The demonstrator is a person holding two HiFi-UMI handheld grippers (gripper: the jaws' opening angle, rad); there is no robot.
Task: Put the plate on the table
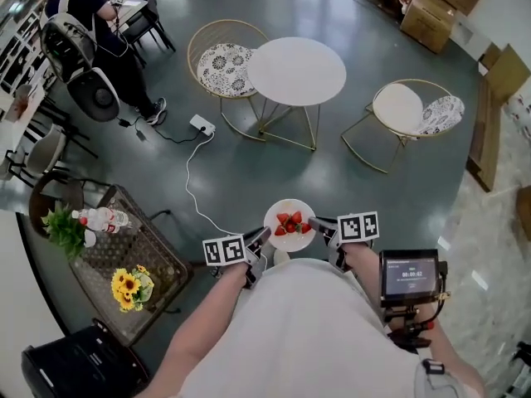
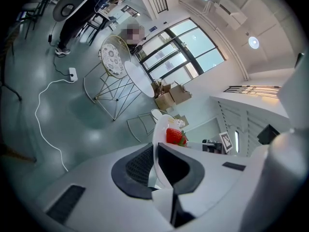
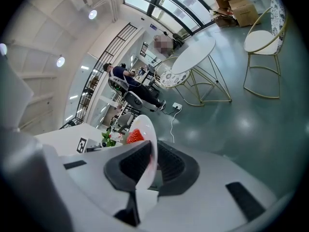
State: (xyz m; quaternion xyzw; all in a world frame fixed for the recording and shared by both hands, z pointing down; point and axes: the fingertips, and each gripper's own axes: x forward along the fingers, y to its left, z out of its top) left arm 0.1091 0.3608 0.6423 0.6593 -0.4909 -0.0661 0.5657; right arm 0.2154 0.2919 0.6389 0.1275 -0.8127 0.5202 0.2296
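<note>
A white plate carrying several strawberries is held in the air close to my body, above the dark green floor. My left gripper is shut on its left rim and my right gripper is shut on its right rim. In the left gripper view the plate runs edge-on between the jaws with a strawberry beyond. The right gripper view shows the plate the same way, a strawberry on its far side. The round white table stands well ahead, its top bare.
Two gold wire chairs flank the table, one at left and one at right. A white power strip and cable lie on the floor. A glass side table with sunflowers and bottles is at left. A seated person is far left. Cardboard boxes sit at the back right.
</note>
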